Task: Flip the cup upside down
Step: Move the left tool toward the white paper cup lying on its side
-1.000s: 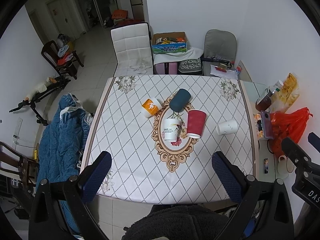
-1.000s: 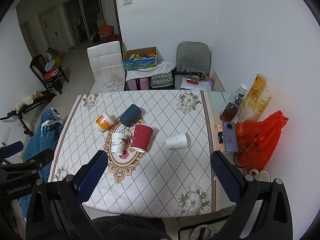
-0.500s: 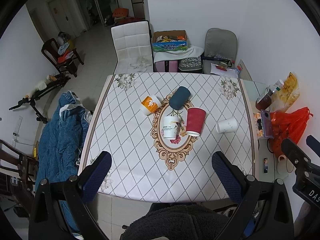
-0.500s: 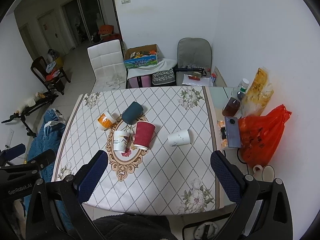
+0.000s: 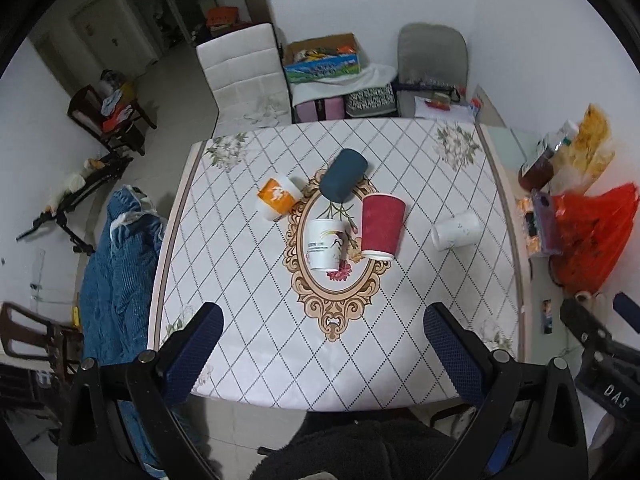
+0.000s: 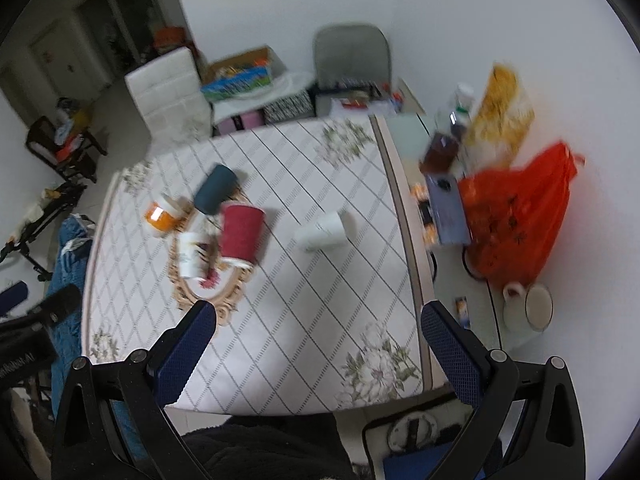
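Both grippers, left (image 5: 320,344) & right (image 6: 318,338), hang w/ jaws wide open, empty, above the surface (image 5: 256,312) w/ five cups.

Both cameras look down from high above the near edge of the counter (image 5: 248,320), facing the far wall, well away from anything on it. The left wrist view sits roughly square to the counter. The right wrist view is blurred, tilted, and stands further right, taking in the red bag (image 6: 520,216) at the side. Both views share the whole counter top, the cups (image 5: 380,226) near its middle and the chairs (image 5: 244,76) beyond.
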Action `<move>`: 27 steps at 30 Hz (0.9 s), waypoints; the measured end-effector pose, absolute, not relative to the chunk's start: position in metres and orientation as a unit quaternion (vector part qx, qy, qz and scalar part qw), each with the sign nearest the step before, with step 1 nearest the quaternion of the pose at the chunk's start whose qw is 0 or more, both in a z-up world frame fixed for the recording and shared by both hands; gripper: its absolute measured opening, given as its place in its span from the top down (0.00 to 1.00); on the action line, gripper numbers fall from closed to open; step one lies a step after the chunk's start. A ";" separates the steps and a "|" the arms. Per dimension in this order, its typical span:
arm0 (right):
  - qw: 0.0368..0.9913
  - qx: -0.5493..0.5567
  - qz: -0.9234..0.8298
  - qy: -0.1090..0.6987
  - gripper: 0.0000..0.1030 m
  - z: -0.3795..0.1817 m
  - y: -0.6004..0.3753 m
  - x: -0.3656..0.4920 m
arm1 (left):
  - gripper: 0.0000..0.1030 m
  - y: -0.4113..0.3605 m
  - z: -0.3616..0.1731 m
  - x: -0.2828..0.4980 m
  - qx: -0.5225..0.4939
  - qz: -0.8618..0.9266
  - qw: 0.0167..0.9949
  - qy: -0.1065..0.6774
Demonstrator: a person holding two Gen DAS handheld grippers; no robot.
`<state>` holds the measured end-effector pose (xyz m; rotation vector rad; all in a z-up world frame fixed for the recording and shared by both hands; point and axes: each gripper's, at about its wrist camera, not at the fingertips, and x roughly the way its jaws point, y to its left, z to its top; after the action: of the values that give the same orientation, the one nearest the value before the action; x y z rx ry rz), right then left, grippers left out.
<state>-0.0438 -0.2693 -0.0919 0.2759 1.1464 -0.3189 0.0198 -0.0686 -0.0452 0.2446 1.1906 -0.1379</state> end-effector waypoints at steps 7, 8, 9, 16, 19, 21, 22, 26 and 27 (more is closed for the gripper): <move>0.777 0.150 -0.184 0.582 0.00 -0.168 -0.312 -0.045 | 0.00 -0.127 -0.099 0.049 0.172 -0.080 0.798 0.572; 0.771 0.153 -0.188 0.589 0.00 -0.177 -0.317 -0.044 | 0.00 -0.134 -0.104 0.052 0.177 -0.085 0.795 0.574; 0.764 0.157 -0.191 0.596 0.00 -0.190 -0.322 -0.044 | 0.00 -0.145 -0.114 0.057 0.188 -0.093 0.791 0.575; 0.717 0.177 -0.206 0.642 0.00 -0.260 -0.346 -0.043 | 0.00 -0.207 -0.173 0.078 0.267 -0.127 0.760 0.578; 0.702 0.187 -0.205 0.656 0.00 -0.286 -0.351 -0.043 | 0.00 -0.228 -0.198 0.090 0.293 -0.140 0.749 0.577; 0.693 0.193 -0.205 0.664 0.00 -0.303 -0.354 -0.043 | 0.00 -0.241 -0.215 0.098 0.310 -0.147 0.742 0.576; 0.688 0.195 -0.204 0.668 0.00 -0.311 -0.355 -0.043 | 0.00 -0.246 -0.222 0.100 0.316 -0.150 0.738 0.577; 0.673 0.200 -0.201 0.683 0.00 -0.334 -0.358 -0.043 | 0.01 -0.266 -0.250 0.111 0.349 -0.170 0.722 0.573; 0.670 0.200 -0.201 0.686 0.00 -0.340 -0.359 -0.042 | 0.01 -0.273 -0.259 0.113 0.366 -0.180 0.714 0.569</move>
<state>-0.0422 -0.3592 -0.3400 0.4520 1.5473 -0.4528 0.1127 -0.2726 -0.2593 0.8111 1.2600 -0.3979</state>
